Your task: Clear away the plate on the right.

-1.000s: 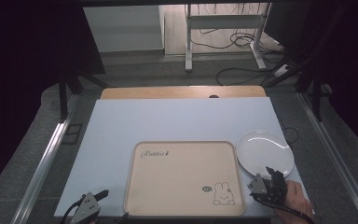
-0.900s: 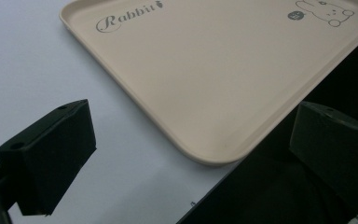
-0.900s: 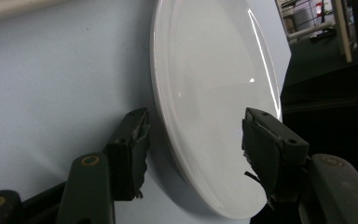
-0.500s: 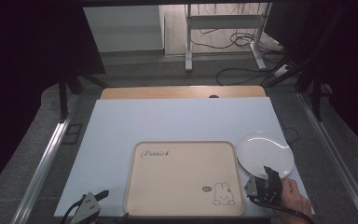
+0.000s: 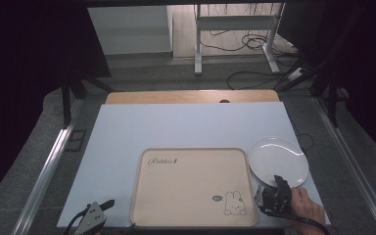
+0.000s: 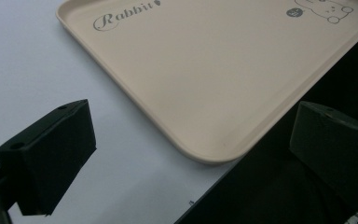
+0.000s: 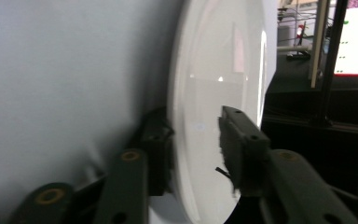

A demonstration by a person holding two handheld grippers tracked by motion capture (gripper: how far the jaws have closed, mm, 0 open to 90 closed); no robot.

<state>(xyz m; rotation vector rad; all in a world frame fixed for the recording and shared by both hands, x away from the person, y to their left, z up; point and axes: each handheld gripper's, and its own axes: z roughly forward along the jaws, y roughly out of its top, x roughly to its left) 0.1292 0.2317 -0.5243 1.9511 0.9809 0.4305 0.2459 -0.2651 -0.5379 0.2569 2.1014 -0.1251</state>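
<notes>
A white plate (image 5: 278, 159) lies flat on the pale blue table, just right of a beige rabbit-print tray (image 5: 191, 186). My right gripper (image 5: 276, 188) is at the plate's near rim. In the right gripper view the plate (image 7: 219, 60) runs between the jaws, one under the rim and one on top, and my right gripper (image 7: 193, 135) is shut on it. My left gripper (image 5: 95, 215) rests near the table's front left edge. Its jaws stand wide open with nothing between them (image 6: 191, 135), near the tray's (image 6: 205, 70) front left corner.
The pale blue table top (image 5: 176, 127) stretches bare behind the tray, with a wooden strip (image 5: 191, 96) at its far edge. Metal rails (image 5: 49, 166) flank both sides. Cables and a stand's legs (image 5: 235, 49) lie on the floor beyond.
My right gripper has moved forward to the plate's near rim and closed around it. The left gripper, tray and plate have stayed put.
</notes>
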